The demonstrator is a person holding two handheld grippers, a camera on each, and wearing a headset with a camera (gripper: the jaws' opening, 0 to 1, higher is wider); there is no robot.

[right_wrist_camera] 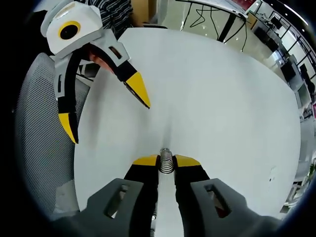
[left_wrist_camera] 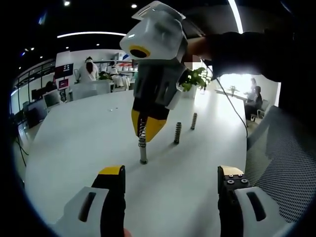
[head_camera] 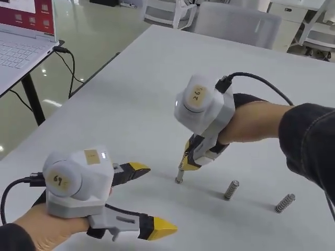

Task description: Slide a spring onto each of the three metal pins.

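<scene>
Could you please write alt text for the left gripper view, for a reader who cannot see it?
The right gripper, shut on a spring, holds it over an upright metal pin on a white table. Two spring-covered pins stand behind it, and the left gripper, jaws open, frames the foreground.

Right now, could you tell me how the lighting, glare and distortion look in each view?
Head view: soft, even light, only faint shadows on the white table, floor glare at upper left. Left gripper view: fisheye curves the table edge, and a window at right is blown out. Right gripper view: the spring is sharp, the table very bright.
</scene>
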